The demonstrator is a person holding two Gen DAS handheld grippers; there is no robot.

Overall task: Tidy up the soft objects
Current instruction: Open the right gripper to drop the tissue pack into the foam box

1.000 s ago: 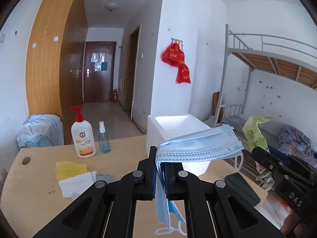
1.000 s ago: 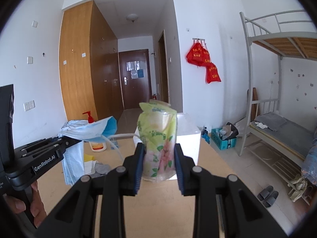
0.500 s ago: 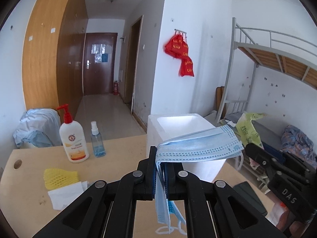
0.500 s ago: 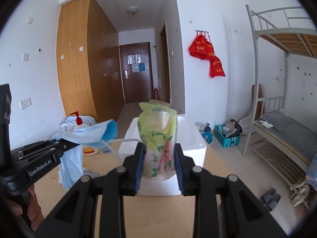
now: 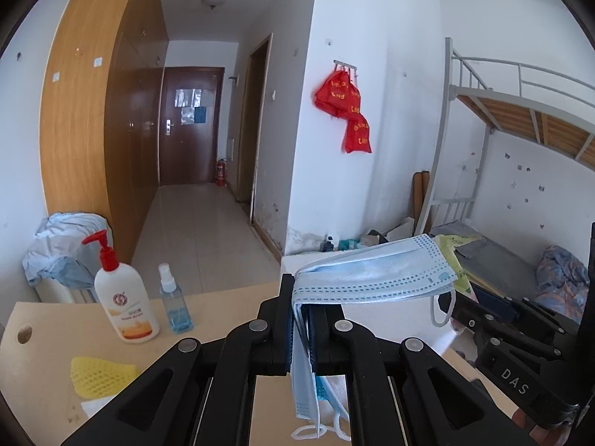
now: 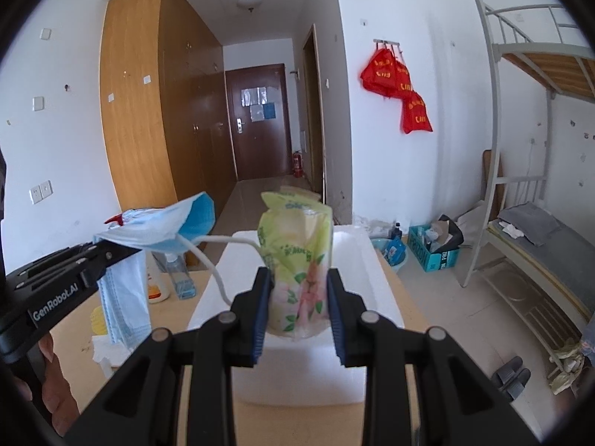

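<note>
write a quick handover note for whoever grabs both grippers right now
Left gripper: shut on masks, held in the air.
Right gripper: shut on tissue pack, held above the foam box.
On the table: yellow net, white cloth, lotion bottle, spray bottle.
Done: both items picked up.
Left: probably drop both into the box, then the net and cloth.

- "GenRobot.AI", white letters on the black body of the left gripper (image 6: 98,256), lower left of the right wrist view.
- "DAS", pale letters on the black body of the right gripper (image 5: 465,308), lower right of the left wrist view.
- Yellow characters on the red bags (image 6: 399,85), upper right of centre; not legible.
- Green print on the pouch (image 6: 297,260), centre; too blurred to read.
- Red round logo and small print on the pump bottle (image 5: 124,303), left; not legible.
</note>
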